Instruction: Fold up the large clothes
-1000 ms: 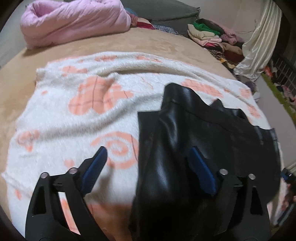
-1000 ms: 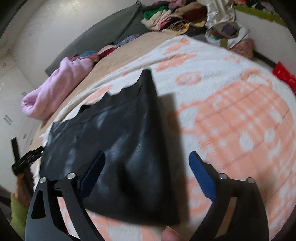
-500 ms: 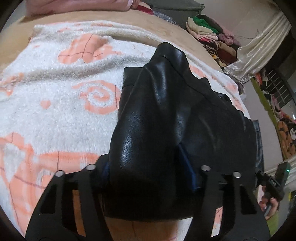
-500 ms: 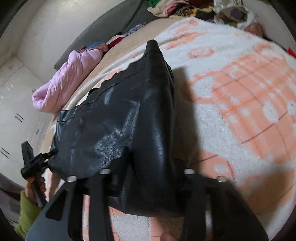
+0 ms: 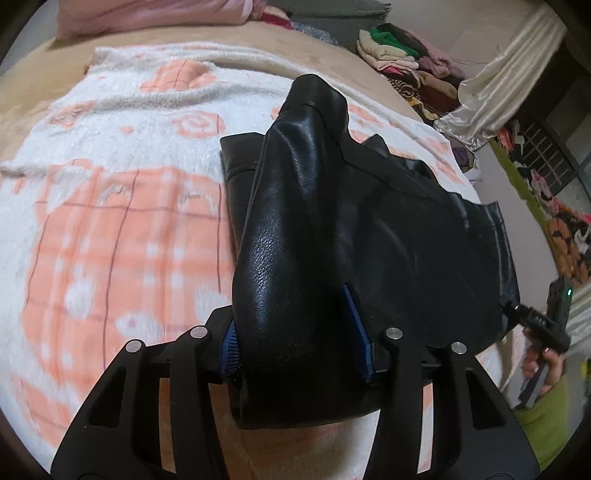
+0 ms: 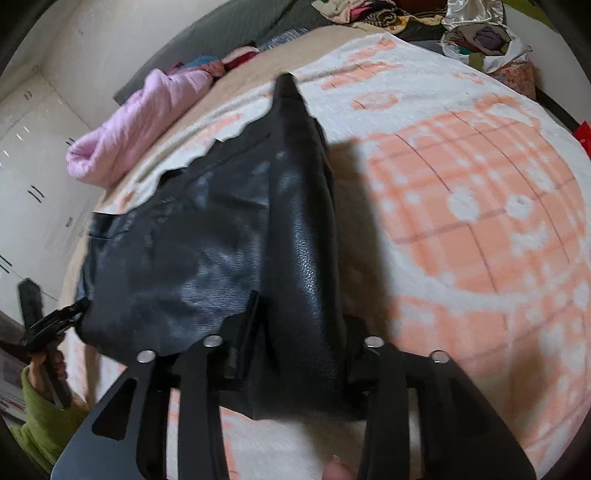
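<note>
Since a second ago both grippers, then spread wide over the cloth, have drawn in on the black leather garment (image 5: 295, 229), which has risen into a humped fold at each near corner. On the left gripper (image 5: 295, 343) the blue-padded fingers (image 5: 356, 328) press a thick roll of leather between them and are closing further; on the right gripper (image 6: 299, 332) the fingers (image 6: 251, 317) hold another bunched fold, their jaws easing slightly apart while the leather stays pinched. Beyond the grips the garment lies flat on the bed, its far edge jagged and its side edge cut straight. Around it the white and peach blanket (image 5: 110, 229) is bare, with wide free room to the left in the left wrist view and to the right in the right wrist view. Each camera catches the other gripper at the garment's far corner, held by a hand (image 5: 543, 362) in a green sleeve (image 6: 40, 417). A rolled pink quilt (image 6: 122, 136) lies well apart at the head of the bed on the tan sheet (image 5: 258, 44), beside a grey headboard cushion (image 6: 229, 33). Off the bed, a heap of mixed clothes (image 5: 402, 55) sits near a cream satin curtain (image 5: 506, 77); white cupboard doors (image 6: 33, 158) line the other wall.
</note>
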